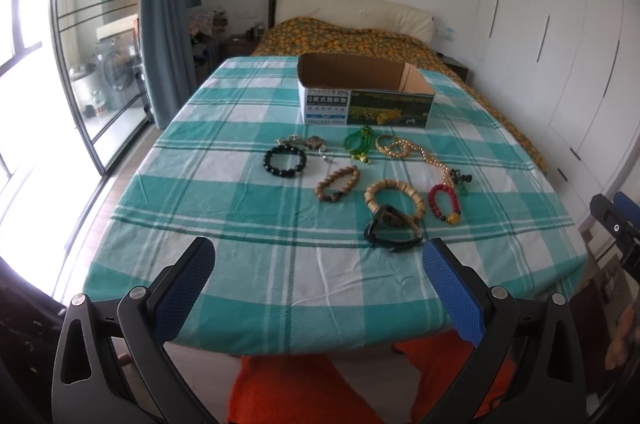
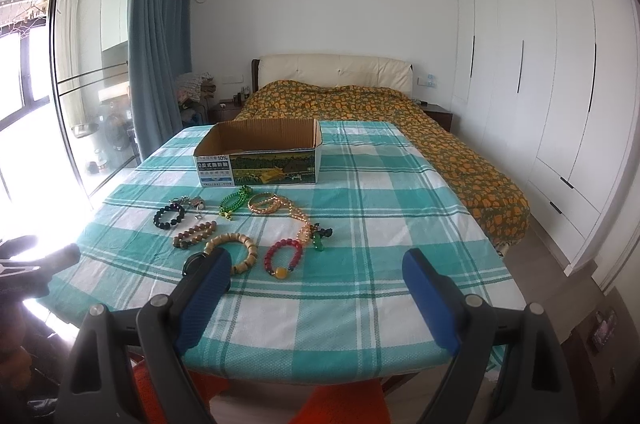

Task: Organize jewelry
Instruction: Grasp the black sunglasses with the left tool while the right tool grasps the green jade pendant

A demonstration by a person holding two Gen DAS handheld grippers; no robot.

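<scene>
Cardboard box (image 1: 364, 94): open top, long side facing the grippers, on the checked tablecloth (image 1: 224, 184).

Jewelry, all on the cloth in front of the box:
- black bead bracelet (image 1: 285, 160), flat, to the left
- green beads (image 1: 359, 143), just before the box
- pearl necklace (image 1: 416, 154), long axis trailing from the box toward the near right
- two wooden bracelets (image 1: 394, 200)
- red bracelet (image 1: 443, 204)
- black watch (image 1: 390, 230), nearest the table's edge

Left gripper (image 1: 320, 284): jaws spread, empty.
Right gripper (image 2: 316, 296): jaws spread, empty.

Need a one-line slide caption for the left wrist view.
Open left claw hovers over checked tablecloth; bracelets and open cardboard box lie ahead.
</scene>
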